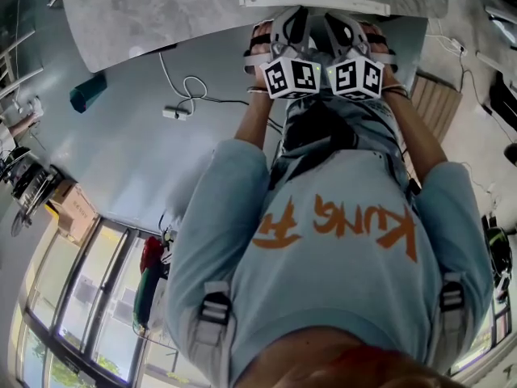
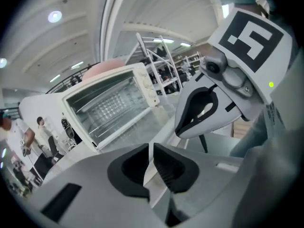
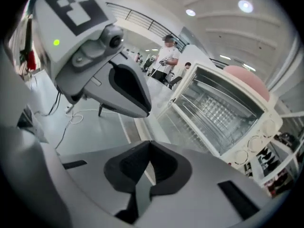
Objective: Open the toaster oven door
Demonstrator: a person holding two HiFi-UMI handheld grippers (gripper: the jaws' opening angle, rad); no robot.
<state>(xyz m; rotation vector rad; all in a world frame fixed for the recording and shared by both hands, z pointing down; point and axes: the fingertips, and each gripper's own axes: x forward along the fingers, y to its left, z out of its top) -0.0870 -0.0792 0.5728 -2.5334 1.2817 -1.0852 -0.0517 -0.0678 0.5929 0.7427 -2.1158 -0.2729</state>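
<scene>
Left gripper [image 2: 150,148]: jaws drawn almost together, only a thin slit between the pads, nothing in it. Right gripper [image 3: 150,146]: jaws pressed fully together, likewise pinching nothing. In the head view, both at 12 o'clock, side by side, held out over the near edge of a grey marbled tabletop [image 1: 161,14]. White boxy toaster oven [image 2: 104,103] on that tabletop, at 10 o'clock from the left jaws and 2 o'clock from the right ones, apart from both. Glass oven door [image 2: 135,129] already swung down, lying toward the grippers. Pink rounded object [image 2: 102,70] on the oven's top.
</scene>
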